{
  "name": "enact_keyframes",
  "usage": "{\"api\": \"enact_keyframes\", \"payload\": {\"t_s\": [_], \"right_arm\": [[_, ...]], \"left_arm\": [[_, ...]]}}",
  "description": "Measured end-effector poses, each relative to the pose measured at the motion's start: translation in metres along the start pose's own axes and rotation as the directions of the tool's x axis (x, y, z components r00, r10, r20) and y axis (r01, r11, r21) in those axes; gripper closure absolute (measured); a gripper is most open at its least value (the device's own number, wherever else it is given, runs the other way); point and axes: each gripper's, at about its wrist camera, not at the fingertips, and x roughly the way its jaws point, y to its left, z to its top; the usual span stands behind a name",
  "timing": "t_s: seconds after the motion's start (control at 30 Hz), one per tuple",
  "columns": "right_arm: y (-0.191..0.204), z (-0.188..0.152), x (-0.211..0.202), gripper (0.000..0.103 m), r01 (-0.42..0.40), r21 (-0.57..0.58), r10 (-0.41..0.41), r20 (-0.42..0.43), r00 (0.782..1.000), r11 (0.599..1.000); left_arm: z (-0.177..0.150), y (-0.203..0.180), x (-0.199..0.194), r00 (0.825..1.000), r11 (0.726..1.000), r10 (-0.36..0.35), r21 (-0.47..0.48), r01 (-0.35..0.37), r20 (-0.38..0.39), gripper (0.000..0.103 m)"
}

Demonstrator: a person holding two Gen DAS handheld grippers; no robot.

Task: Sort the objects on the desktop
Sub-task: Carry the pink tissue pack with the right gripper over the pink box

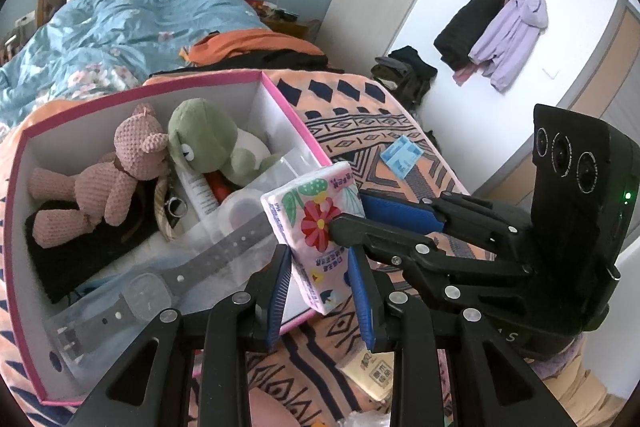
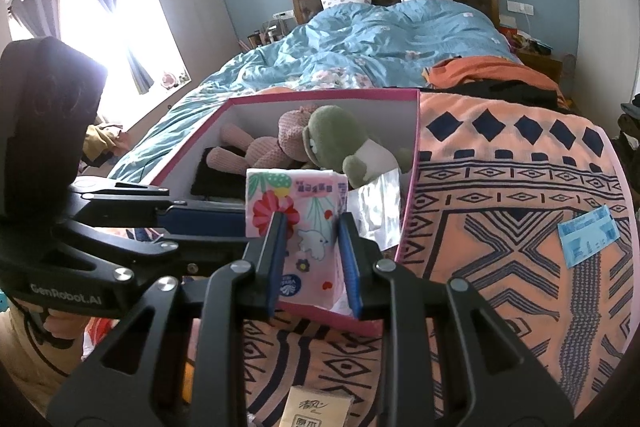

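Note:
A pink floral tissue pack point(image 1: 316, 223) is held over the near right corner of a pink-rimmed white box point(image 1: 288, 99). My left gripper point(image 1: 320, 259) and my right gripper point(image 2: 312, 227) are both shut on the tissue pack point(image 2: 300, 211), one from each side. In the left wrist view the right gripper's fingers point(image 1: 400, 215) reach in from the right. The box point(image 2: 416, 147) holds a pink knitted bear point(image 1: 120, 171), a green frog plush point(image 1: 208, 143), a grey strap in plastic point(image 1: 160, 287) and other small items.
The box sits on an orange patterned blanket point(image 2: 500, 247) at the foot of a bed with a blue duvet point(image 2: 360, 47). A blue packet point(image 2: 588, 235) lies on the blanket at the right. A beige tissue pack point(image 2: 316, 411) lies at the near edge.

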Motion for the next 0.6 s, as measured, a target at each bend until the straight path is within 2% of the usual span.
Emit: {"api": "enact_keyframes", "payload": {"t_s": [0.4, 0.6], "right_arm": [[-0.003, -0.005, 0.016, 0.075, 0.066, -0.014, -0.066, -0.043, 0.997, 0.998], [-0.006, -0.007, 0.022, 0.076, 0.074, -0.012, -0.074, -0.063, 0.995, 0.997]], "left_arm": [[0.0, 0.008, 0.018, 0.999, 0.999, -0.018, -0.027, 0.016, -0.044, 0.075], [0.0, 0.012, 0.024, 0.998, 0.999, -0.03, -0.043, 0.028, -0.058, 0.075]]}}
